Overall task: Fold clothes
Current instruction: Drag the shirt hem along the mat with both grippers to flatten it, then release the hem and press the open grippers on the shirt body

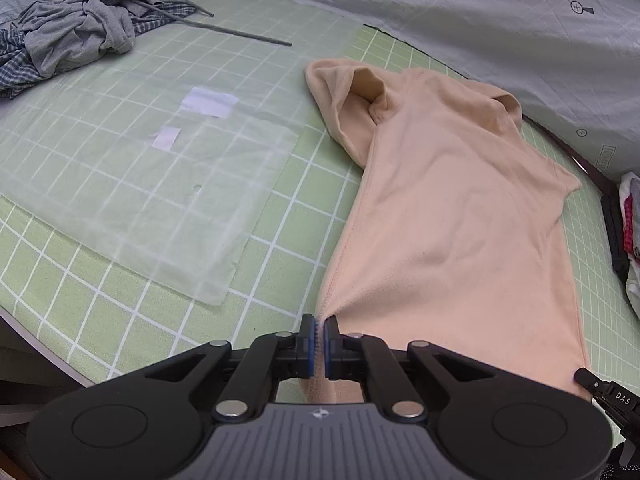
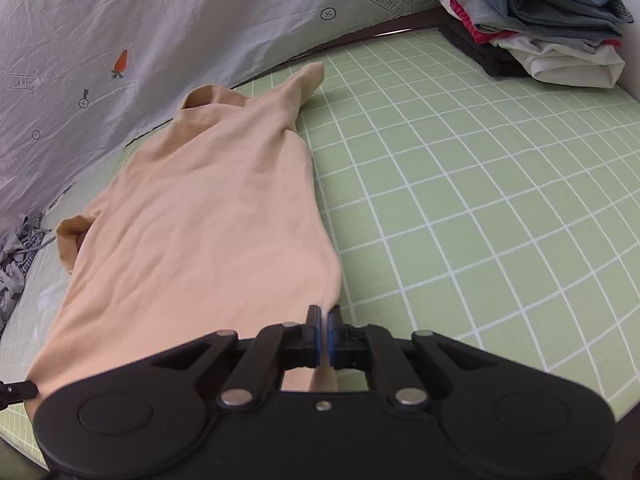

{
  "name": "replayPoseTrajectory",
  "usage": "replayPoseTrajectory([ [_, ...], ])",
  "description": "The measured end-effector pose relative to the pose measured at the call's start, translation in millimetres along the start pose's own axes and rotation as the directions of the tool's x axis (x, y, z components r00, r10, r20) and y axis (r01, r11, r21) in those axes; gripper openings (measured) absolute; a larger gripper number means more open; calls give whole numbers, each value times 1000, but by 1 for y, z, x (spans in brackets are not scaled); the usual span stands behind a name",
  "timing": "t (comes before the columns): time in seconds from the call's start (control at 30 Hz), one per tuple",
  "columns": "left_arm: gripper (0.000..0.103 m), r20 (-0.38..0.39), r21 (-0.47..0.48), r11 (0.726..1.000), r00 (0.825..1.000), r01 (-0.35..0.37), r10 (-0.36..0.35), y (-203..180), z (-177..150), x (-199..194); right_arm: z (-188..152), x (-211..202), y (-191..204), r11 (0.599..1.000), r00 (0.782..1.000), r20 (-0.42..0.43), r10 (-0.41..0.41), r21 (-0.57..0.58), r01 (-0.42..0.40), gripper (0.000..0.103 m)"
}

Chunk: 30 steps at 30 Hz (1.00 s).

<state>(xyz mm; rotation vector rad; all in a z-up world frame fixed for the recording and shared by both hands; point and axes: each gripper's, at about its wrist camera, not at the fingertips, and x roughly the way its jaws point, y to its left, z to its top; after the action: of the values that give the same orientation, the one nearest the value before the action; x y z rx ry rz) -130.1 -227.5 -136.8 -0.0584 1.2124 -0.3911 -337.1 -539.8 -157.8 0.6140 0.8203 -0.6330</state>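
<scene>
I have the peach T-shirt [image 1: 452, 208] by its hem, one corner in each tool. My left gripper [image 1: 319, 330] is clamped tight on the hem's left corner, with fabric bunched between the blue pads, and my right gripper [image 2: 324, 330] is pinched just as tight on the opposite corner. The shirt lies lengthwise on the green grid mat [image 2: 480, 200], its collar at the far end close to the grey carrot-print sheet [image 2: 140, 20] and both short sleeves still crumpled. Left of the shirt lies a translucent folding board [image 1: 152, 200], with a heap of grey and checked unfolded clothes [image 1: 80, 28] beyond it; a stack of folded clothes [image 2: 536, 20] sits well to the shirt's right, at the mat's far corner.

I judge this the spreading step: the shirt is gripped but not yet flat. Next I need to keep both pinches firm, hold the hem taut between them, and lay the body smooth, then free the sleeves.
</scene>
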Motion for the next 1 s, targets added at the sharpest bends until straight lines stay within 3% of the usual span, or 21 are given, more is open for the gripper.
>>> replayPoseTrajectory([
  [0.23,10,-41,-19,1000,999,20,-20,15,-3,10,-22,-3,4,996,995,-39,-90,-6,90,5],
  [0.3,16,-31,-27,999,999,20,-21,16,0,7,-20,-5,8,994,993,-31,-110,-19,110,11],
  [0.33,23,-23,-31,999,1000,17,-18,16,2,5,-18,-6,11,992,992,-22,-121,-30,121,16],
  [0.4,29,-3,-38,999,1000,15,-16,17,6,1,-14,-8,17,988,989,3,-147,-53,147,55],
  [0.47,37,23,-43,999,1000,17,-16,18,10,-4,-9,-8,24,984,987,31,-155,-82,157,63],
  [0.5,41,35,-45,999,999,11,-9,18,13,-6,-7,-8,28,983,987,42,-155,-96,158,74],
  [0.57,58,64,-47,999,998,-9,12,17,17,-10,-1,-7,36,979,987,66,-148,-129,155,92],
  [0.6,64,81,-48,999,996,-21,25,17,20,-11,1,-6,40,978,987,78,-141,-147,151,97],
  [0.63,70,102,-48,998,994,-37,42,15,23,-12,4,-5,44,976,987,85,-135,-161,147,98],
  [0.73,72,137,-47,997,988,-59,65,13,31,-13,11,-3,55,971,988,103,-113,-197,132,101],
  [0.87,87,182,-36,997,981,-64,70,9,41,-15,21,2,65,970,989,112,-95,-214,118,102],
  [1.0,88,195,-13,997,978,-75,76,5,51,-12,28,11,73,971,990,110,-88,-213,110,102],
])
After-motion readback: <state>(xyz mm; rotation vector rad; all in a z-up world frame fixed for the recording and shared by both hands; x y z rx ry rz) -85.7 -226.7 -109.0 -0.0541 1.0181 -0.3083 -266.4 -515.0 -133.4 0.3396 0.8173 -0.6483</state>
